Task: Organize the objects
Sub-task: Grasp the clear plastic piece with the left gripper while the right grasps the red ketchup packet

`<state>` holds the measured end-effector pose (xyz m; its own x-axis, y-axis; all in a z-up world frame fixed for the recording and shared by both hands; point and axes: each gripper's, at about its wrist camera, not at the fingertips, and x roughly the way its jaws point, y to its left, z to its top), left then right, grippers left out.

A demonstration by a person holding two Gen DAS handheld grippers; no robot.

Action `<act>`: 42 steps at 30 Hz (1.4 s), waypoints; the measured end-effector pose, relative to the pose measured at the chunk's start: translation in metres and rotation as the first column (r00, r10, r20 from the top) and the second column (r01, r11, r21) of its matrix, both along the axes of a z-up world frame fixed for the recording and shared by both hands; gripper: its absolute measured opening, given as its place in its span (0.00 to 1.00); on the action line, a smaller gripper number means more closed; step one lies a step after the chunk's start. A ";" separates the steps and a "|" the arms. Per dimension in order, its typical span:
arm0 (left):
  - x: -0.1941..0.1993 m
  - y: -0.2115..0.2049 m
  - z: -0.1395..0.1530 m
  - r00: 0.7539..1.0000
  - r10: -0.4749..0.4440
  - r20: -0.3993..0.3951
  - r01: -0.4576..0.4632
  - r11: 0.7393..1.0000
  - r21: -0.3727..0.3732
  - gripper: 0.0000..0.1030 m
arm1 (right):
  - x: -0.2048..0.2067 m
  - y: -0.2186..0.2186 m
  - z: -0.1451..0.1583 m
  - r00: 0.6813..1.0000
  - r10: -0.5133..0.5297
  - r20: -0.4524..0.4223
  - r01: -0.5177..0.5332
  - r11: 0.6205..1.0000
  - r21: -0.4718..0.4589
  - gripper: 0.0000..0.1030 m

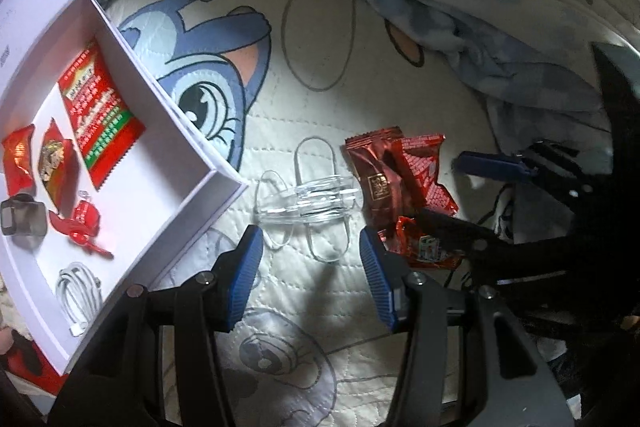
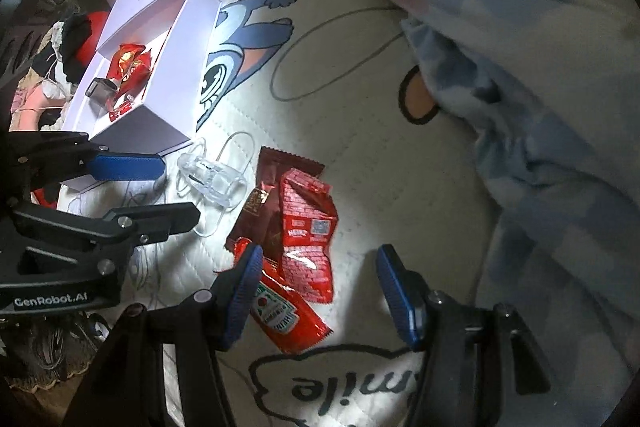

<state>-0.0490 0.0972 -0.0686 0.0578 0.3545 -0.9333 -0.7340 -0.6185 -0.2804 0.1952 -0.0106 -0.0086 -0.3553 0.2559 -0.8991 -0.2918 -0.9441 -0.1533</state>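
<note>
Right claw (image 2: 318, 285) partly over ketchup packet (image 2: 286, 315)

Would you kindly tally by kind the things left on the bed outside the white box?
Red packets: 3 (dark red packet, Heinz packet, ketchup sachet)
Clear plastic clips: 1 (clip)
Total: 4

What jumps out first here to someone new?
The red sauce packets piled on the cartoon-print quilt, just ahead of the right gripper with its jaws open. Beside them lies a clear plastic clip, in front of the open left gripper. At left, a white box already holds red packets and a white cable.
</note>
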 end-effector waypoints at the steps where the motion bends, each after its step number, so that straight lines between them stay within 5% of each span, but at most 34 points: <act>1: 0.000 -0.001 -0.001 1.000 0.000 0.006 0.000 1.000 0.006 0.47 | -0.001 0.001 -0.002 1.000 -0.005 0.005 0.005 1.000 0.003 0.57; 6: 0.000 -0.002 -0.008 0.999 0.009 0.035 -0.010 1.000 0.012 0.47 | -0.002 0.002 -0.007 1.000 -0.014 0.000 0.014 1.000 0.028 0.50; 10: -0.003 -0.004 -0.010 0.998 0.039 0.053 -0.041 0.998 0.045 0.47 | 0.001 0.008 -0.006 0.999 -0.032 -0.002 0.032 0.999 0.041 0.28; 20: -0.010 0.002 -0.008 0.995 0.096 0.035 -0.099 0.992 0.079 0.64 | 0.004 0.011 -0.007 0.999 -0.050 -0.009 0.051 0.998 0.024 0.27; 42: 0.014 -0.014 -0.011 1.000 0.020 0.012 -0.021 0.997 0.070 0.57 | 0.028 -0.004 -0.007 0.996 -0.093 0.006 0.093 0.995 -0.018 0.27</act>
<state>-0.0352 0.0829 -0.0794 0.0601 0.4199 -0.9056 -0.7182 -0.6119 -0.3314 0.2230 -0.0141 -0.0157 -0.3264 0.2715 -0.9054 -0.3780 -0.9154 -0.1382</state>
